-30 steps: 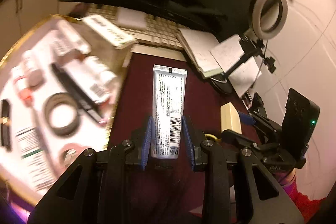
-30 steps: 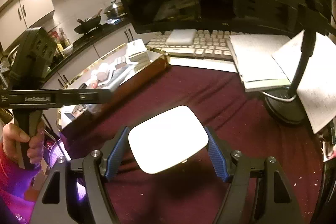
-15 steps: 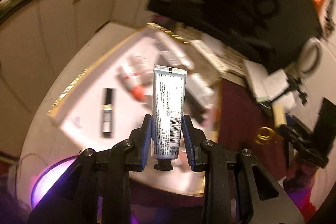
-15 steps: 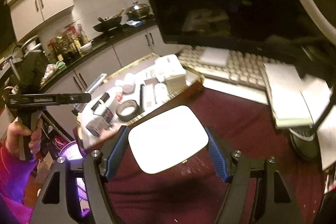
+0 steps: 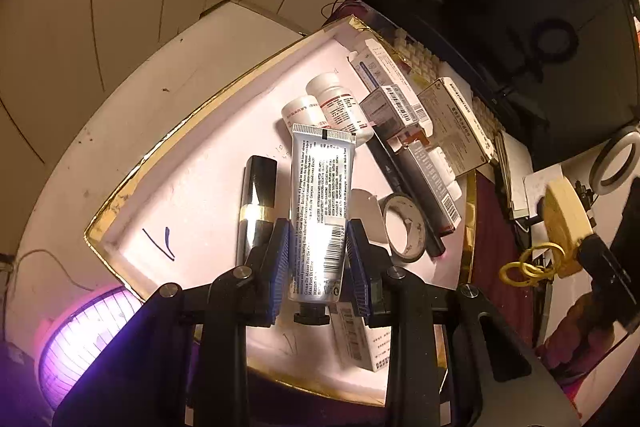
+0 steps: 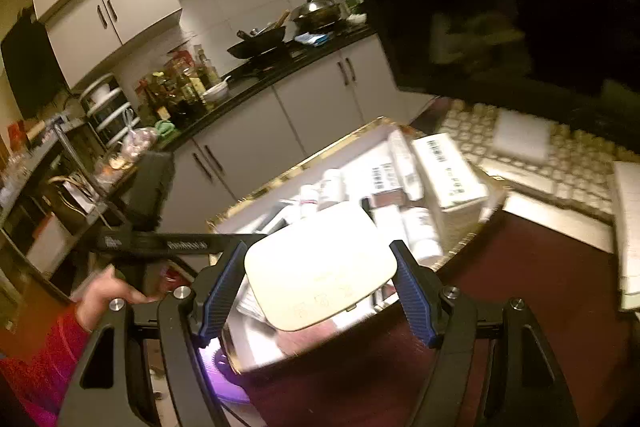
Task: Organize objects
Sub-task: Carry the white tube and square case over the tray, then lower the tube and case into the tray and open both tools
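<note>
Right now both hands are carrying something toward the white tray (image 5: 192,187) with the gold rim, so this looks like the delivery part of the tidying. The left gripper (image 5: 318,259) has its blue pads pressed against the sides of a silver tube (image 5: 322,211), cap end toward the handle, the jaws drawn in narrow around it. The tube hangs over the tray's bare middle, between a black and gold lipstick (image 5: 258,203) on one side and a roll of tape (image 5: 404,227) on the other. Further back the tray is crowded: two white pill bottles (image 5: 332,103), several barcoded boxes (image 5: 394,107) and a dark pen lie close together.

The right gripper (image 6: 320,281) is spread wide around a flat white case (image 6: 320,267) with rounded corners, a pad touching each side edge. It sits above the near corner of the tray, over the dark red tablecloth (image 6: 520,287). The picture there is blurred, so what lies directly beneath the case I cannot make out.

To my eye the tube goes down first. That calls for lowering it into the free strip beside the lipstick, laying it flat, then easing the jaws apart without nudging the tape. The case will need a wider bare patch, and little of that shows.
</note>
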The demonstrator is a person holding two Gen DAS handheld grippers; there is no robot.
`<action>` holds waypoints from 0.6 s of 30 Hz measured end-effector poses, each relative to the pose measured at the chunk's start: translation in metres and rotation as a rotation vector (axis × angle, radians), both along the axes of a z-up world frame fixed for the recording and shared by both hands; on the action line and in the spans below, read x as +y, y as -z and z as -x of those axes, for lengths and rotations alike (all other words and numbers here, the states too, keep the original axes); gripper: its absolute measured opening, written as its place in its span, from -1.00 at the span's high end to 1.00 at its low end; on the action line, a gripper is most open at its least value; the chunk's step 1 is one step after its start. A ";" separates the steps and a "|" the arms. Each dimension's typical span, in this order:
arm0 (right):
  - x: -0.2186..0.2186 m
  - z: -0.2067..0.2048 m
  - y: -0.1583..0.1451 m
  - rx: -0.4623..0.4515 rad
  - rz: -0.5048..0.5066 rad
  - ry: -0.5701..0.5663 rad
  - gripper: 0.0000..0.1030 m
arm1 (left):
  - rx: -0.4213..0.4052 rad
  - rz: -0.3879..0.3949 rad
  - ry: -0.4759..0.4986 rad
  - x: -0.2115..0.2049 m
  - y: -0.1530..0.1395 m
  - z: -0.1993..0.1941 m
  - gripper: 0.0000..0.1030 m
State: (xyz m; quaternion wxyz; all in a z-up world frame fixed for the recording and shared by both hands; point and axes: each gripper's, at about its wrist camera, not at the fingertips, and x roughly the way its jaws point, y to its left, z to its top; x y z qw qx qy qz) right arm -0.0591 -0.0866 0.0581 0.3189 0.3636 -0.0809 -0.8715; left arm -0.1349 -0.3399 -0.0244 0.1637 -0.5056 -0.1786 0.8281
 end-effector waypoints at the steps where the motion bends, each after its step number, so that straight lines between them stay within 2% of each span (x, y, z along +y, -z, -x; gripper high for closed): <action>1: -0.003 0.005 0.001 -0.012 0.009 -0.006 -0.40 | -0.003 0.000 0.003 0.002 0.001 0.001 0.45; 4: -0.014 0.025 0.008 -0.059 0.043 -0.018 -0.40 | -0.011 0.028 0.015 0.009 0.002 0.003 0.45; 9: -0.032 0.065 0.014 -0.098 0.058 -0.009 -0.40 | -0.001 0.131 -0.001 0.013 0.005 0.008 0.45; 15: -0.065 0.117 0.017 -0.056 -0.064 -0.026 -0.40 | 0.018 0.212 -0.002 0.019 0.008 0.009 0.45; 18: -0.081 0.141 0.024 -0.042 -0.124 -0.040 -0.40 | 0.019 0.204 0.006 0.019 0.009 0.010 0.45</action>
